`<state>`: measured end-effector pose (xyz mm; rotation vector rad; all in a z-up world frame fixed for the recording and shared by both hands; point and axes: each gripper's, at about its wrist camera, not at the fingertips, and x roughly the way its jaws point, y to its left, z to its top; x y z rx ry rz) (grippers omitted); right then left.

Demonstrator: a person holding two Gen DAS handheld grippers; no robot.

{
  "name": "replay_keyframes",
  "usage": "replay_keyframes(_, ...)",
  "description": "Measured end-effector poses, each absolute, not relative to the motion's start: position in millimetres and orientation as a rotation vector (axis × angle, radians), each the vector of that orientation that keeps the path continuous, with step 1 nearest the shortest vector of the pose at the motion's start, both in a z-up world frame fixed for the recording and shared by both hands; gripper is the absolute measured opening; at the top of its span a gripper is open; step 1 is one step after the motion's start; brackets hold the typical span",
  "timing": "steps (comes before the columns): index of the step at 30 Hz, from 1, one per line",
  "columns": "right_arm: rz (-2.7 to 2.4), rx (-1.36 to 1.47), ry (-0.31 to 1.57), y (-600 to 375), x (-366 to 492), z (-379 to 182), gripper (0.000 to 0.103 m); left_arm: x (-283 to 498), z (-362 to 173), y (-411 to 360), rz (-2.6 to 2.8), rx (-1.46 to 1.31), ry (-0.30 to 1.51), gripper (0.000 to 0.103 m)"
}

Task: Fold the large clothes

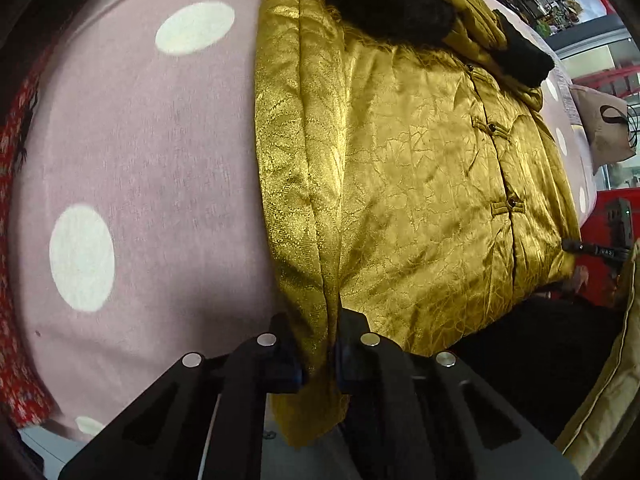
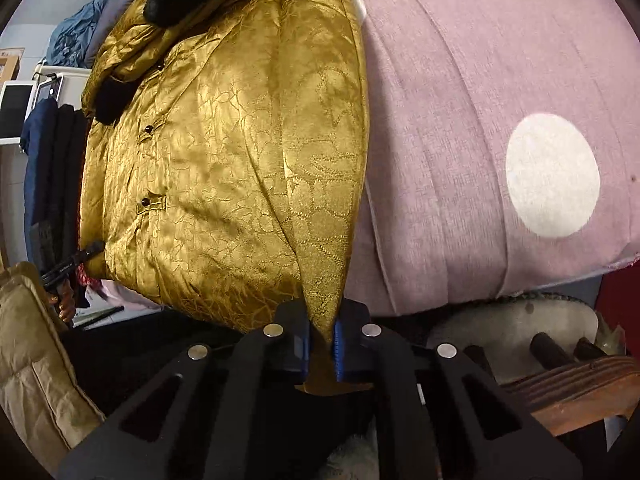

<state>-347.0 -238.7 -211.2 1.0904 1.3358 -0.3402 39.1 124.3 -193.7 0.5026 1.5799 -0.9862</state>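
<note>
The left gripper (image 1: 318,354) is closed on a hem corner of the gold jacket (image 1: 420,168), the cloth pinched between its blue pads (image 1: 297,376) and hanging out below them. The right gripper (image 2: 322,350) is likewise clamped on the opposite hem corner, a small tab of cloth poking out beneath its pads (image 2: 339,354). The jacket lies front-up on a pink bedspread (image 1: 160,168) with white dots, its knot buttons (image 1: 510,203) running away from both cameras toward a black fur collar (image 1: 392,12). Only the left view shows a brown bag (image 1: 608,128) beyond the far edge of the bed; only the right view shows hanging dark clothes (image 2: 56,168) and a wooden stool (image 2: 572,384) below the bed's edge. Both grippers point along the jacket from its hem end, at the near edge of the bed. Open bedspread lies to the outer side of each gripper.
</note>
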Motion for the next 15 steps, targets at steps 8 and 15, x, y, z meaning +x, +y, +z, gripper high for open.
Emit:
replay_keyframes(8,-0.361,1.213,1.297,-250,-353,-213,0.008,41,-190,116,-0.958,0.404,1.630,0.009)
replay_keyframes(15,-0.339,1.090,1.131,-300,-286,-158,0.007,82,-145,91,-1.025,0.310,1.503,0.009)
